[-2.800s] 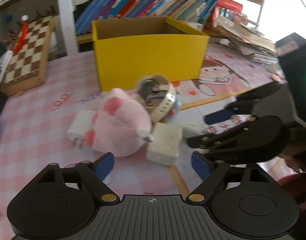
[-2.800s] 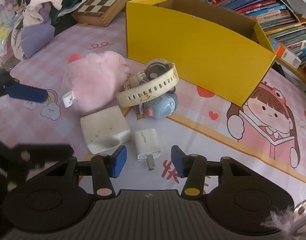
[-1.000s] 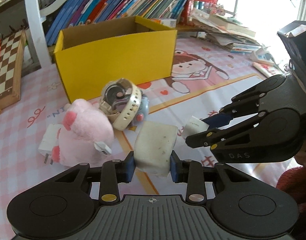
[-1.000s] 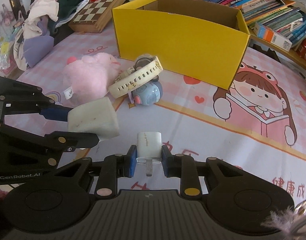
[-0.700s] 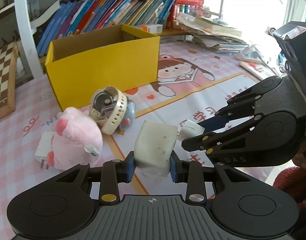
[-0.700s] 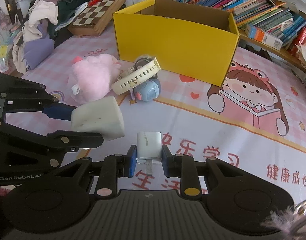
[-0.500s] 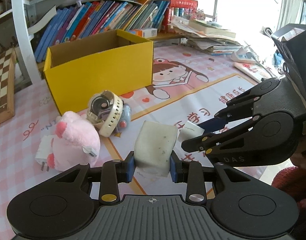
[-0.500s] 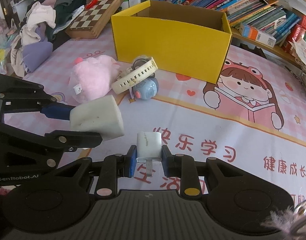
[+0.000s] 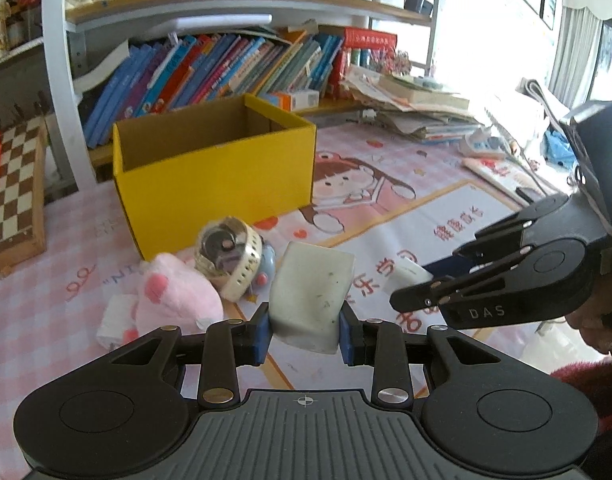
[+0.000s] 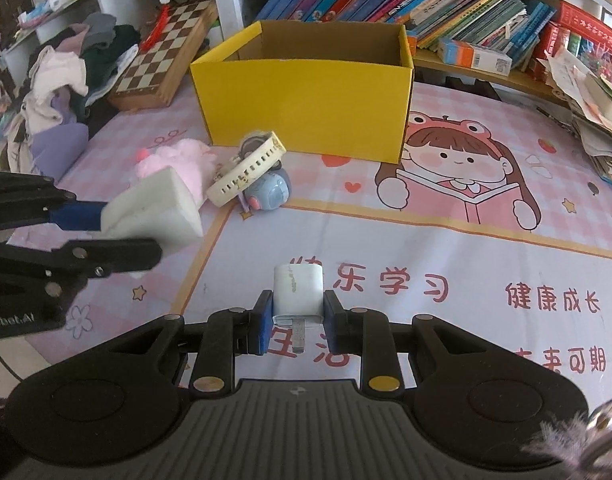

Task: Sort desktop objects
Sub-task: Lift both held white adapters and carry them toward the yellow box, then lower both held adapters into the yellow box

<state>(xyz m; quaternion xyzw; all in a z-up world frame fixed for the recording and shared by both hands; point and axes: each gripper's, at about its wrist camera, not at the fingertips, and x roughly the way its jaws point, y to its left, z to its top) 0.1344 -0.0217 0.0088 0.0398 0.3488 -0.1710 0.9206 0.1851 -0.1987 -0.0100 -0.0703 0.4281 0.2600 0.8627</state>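
Note:
My left gripper [image 9: 304,334] is shut on a large white sponge block [image 9: 310,295], held in the air above the mat; it also shows in the right wrist view [image 10: 154,210]. My right gripper [image 10: 298,322] is shut on a small white plug charger [image 10: 298,292], also lifted; it shows in the left wrist view [image 9: 407,274]. An open yellow cardboard box [image 9: 214,180] [image 10: 306,96] stands ahead. In front of it lie a pink plush toy [image 9: 174,296] [image 10: 186,164], a cream watch [image 9: 236,262] [image 10: 246,170], a small blue toy [image 10: 268,194] and another white charger [image 9: 114,318].
A pink cartoon desk mat [image 10: 445,208] covers the table. A chessboard [image 10: 162,60] lies at the back left beside a heap of clothes [image 10: 58,92]. Books fill the shelf [image 9: 226,68] behind the box. Stacked papers [image 9: 417,108] sit at the right.
Both grippers closed on their objects and lifted them off the mat: left on the sponge block, right on the charger. Both have since risen and pulled back from the box.

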